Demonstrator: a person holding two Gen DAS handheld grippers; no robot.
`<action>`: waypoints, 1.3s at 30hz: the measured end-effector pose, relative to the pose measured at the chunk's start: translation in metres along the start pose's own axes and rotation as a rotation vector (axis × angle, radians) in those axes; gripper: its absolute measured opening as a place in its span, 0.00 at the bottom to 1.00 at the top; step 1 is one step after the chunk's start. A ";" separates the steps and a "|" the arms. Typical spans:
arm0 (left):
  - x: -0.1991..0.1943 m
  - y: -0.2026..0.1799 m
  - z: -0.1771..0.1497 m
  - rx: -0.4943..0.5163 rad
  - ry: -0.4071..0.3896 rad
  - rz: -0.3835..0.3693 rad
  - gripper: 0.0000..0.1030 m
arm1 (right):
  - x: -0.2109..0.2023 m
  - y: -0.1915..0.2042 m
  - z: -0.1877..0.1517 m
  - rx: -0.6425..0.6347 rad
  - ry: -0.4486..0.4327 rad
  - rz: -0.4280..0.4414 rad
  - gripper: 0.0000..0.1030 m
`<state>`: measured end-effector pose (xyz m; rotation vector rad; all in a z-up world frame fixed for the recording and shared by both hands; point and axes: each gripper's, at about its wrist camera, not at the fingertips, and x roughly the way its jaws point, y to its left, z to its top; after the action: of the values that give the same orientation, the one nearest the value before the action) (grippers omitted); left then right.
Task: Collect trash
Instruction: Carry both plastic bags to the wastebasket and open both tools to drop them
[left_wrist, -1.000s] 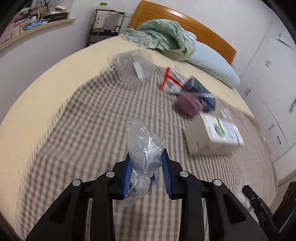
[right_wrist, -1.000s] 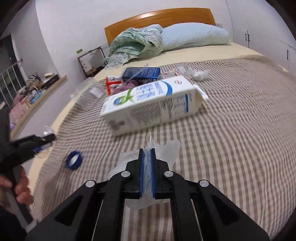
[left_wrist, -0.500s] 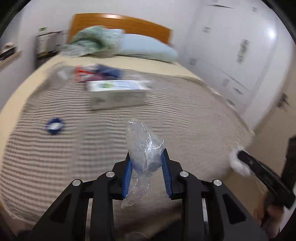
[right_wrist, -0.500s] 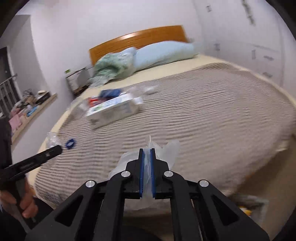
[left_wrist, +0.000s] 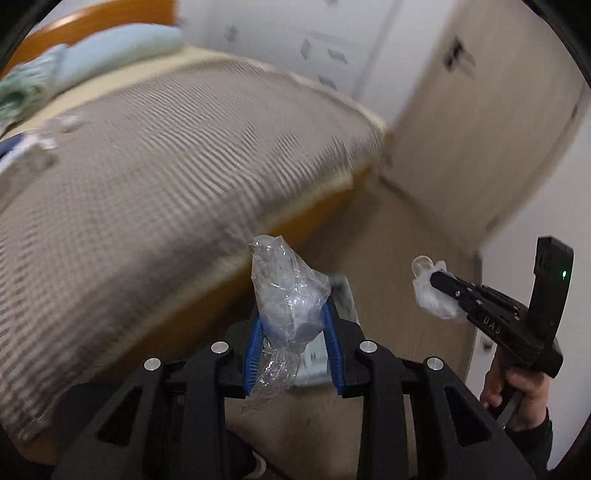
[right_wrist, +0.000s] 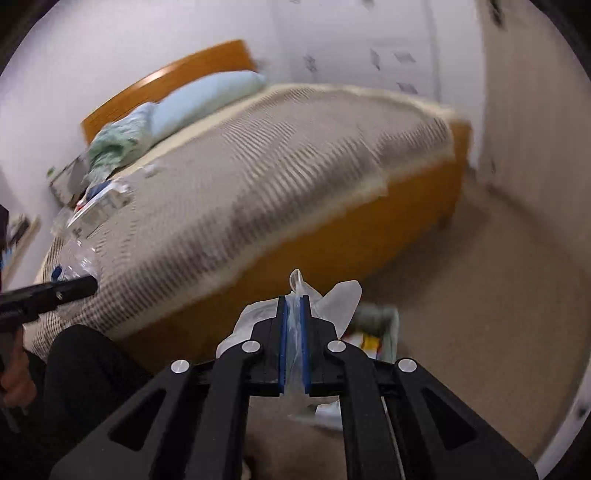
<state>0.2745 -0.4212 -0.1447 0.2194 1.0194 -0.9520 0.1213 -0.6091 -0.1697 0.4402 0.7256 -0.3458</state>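
My left gripper (left_wrist: 293, 345) sits at the bottom centre of its view with both blue pads pressed on a crumpled clear plastic bottle (left_wrist: 286, 295), which sticks up above the fingers in front of the blurred bed (left_wrist: 147, 177) and its orange frame. My right gripper (right_wrist: 294, 332) is clamped nearly flat on a thin whitish plastic bag (right_wrist: 338, 299) that fans out past the pads at lower centre; I also see it at the right of the left view, bag bunched at its tip. Just beyond the right fingers, on the beige floor (right_wrist: 498, 295), stands what looks like a bin (right_wrist: 380, 332) with scraps inside, too blurred for me to read, while more litter (right_wrist: 98, 201) lies on the bed at the left edge.
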 end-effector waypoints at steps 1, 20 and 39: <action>0.015 -0.006 0.001 0.009 0.038 -0.015 0.28 | 0.007 -0.015 -0.010 0.040 0.019 0.000 0.06; 0.293 -0.063 -0.066 0.117 0.555 -0.089 0.67 | 0.103 -0.124 -0.103 0.278 0.258 -0.101 0.06; 0.235 -0.003 -0.014 -0.060 0.349 0.201 0.67 | 0.226 -0.105 -0.092 0.267 0.416 0.031 0.06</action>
<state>0.3050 -0.5493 -0.3398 0.4406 1.3163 -0.7122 0.1808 -0.6873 -0.4165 0.7897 1.0815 -0.3268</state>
